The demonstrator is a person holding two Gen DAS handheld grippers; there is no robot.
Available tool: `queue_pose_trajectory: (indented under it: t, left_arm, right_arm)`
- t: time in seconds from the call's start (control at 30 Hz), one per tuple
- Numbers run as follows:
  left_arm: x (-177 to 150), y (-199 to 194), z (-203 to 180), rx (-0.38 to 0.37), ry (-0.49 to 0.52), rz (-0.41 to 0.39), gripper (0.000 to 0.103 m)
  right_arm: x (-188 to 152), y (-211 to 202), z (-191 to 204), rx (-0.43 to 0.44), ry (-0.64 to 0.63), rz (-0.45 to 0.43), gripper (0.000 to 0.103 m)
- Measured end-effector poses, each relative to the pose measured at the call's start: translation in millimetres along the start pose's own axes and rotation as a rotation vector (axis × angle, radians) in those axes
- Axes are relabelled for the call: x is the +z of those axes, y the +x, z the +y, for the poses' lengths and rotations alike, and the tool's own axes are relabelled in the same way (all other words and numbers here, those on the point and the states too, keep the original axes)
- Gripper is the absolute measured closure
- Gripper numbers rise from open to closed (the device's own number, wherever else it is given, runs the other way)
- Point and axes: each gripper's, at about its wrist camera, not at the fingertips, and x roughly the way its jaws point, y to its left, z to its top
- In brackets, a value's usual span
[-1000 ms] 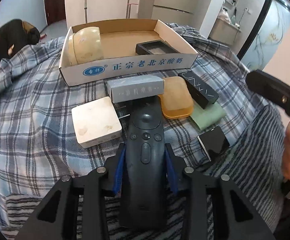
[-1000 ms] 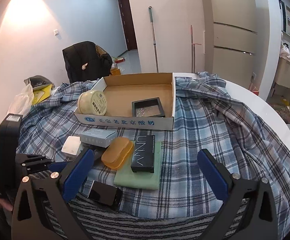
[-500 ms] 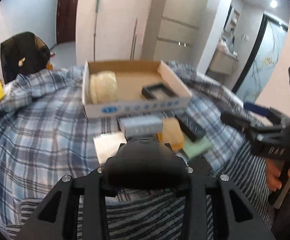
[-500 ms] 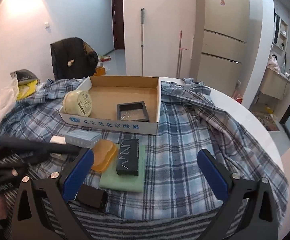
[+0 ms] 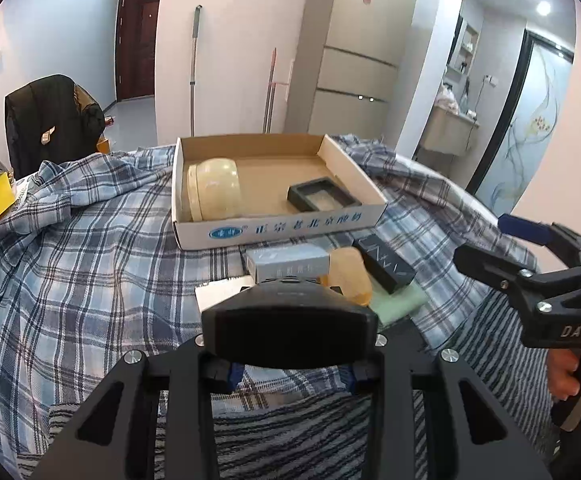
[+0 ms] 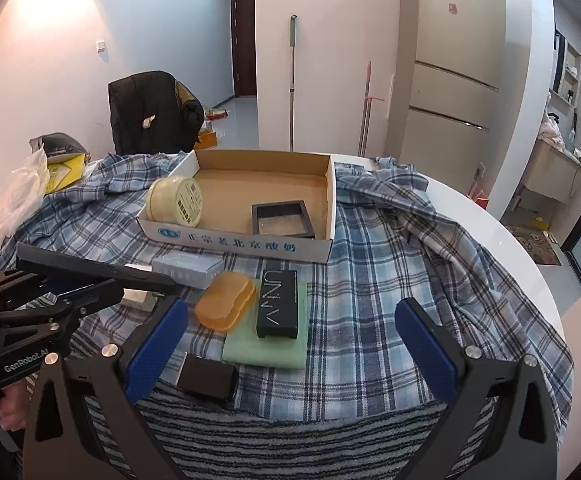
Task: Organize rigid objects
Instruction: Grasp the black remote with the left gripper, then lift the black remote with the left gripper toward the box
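**Remote held over the table, box straight ahead**

A person stands at a round table draped in a blue plaid cloth (image 6: 370, 280), a two-finger gripper in each hand. The left gripper (image 5: 290, 372) is clamped on a black remote (image 5: 290, 328), gripping it across its width. The remote is clear of the cloth, and its long axis runs straight forward along the fingers, roughly level, so the left camera sees mostly its blunt near end. From the right camera it shows as a long dark bar (image 6: 90, 270) pointing right, toward the middle of the table.

The right gripper (image 6: 290, 340) holds nothing, its blue-padded jaws spread wide, hovering above the near edge of the table.

Directly ahead of the remote's tip, well beyond it, sits an open cardboard box (image 5: 274, 232) with blue lettering on its front wall. Inside are a cream jar (image 5: 214, 190) on its side at the left and a black frame (image 5: 322, 198) at the right, with bare floor between them. That gap lies in line with the remote, so a forward carry by the left hand looks like the likely next move.

Between remote and box, loose items lie on the cloth: a grey carton (image 5: 288, 262), an orange soap case (image 6: 224, 306), a black box (image 6: 278, 304) resting on a green pad (image 6: 264, 348), a white block (image 6: 136, 296), and a small black case (image 6: 208, 376) nearest the right gripper.
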Motion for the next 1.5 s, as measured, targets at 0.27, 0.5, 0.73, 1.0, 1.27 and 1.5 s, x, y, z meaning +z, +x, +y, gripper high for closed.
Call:
queue_pose_trajectory:
  t: [0.27, 0.5, 0.73, 1.0, 1.27, 1.5]
  left_arm:
    - [-12, 27, -11, 0.024, 0.05, 0.152, 0.065]
    - [-14, 36, -3, -0.015, 0.008, 0.214, 0.065]
    - [-12, 52, 37, -0.194, -0.207, 0.348, 0.035]
    - [-17, 59, 63, -0.315, -0.349, 0.388, 0.073]
    - [-7, 30, 37, -0.19, -0.192, 0.25, 0.09]
    - [-8, 30, 14, -0.132, -0.088, 0.243, 0.09]
  right_arm:
    - [-8, -7, -9, -0.078, -0.038, -0.03, 0.0]
    - [-12, -6, -10, -0.068, -0.063, -0.021, 0.0]
    - [-14, -4, -10, -0.056, -0.054, -0.014, 0.0]
    - [-14, -7, -8, -0.063, -0.067, -0.026, 0.0]
    - [-14, 0, -1, -0.049, -0.088, -0.001, 0.0]
    - [-16, 6, 7, -0.026, -0.101, 0.025, 0.0]
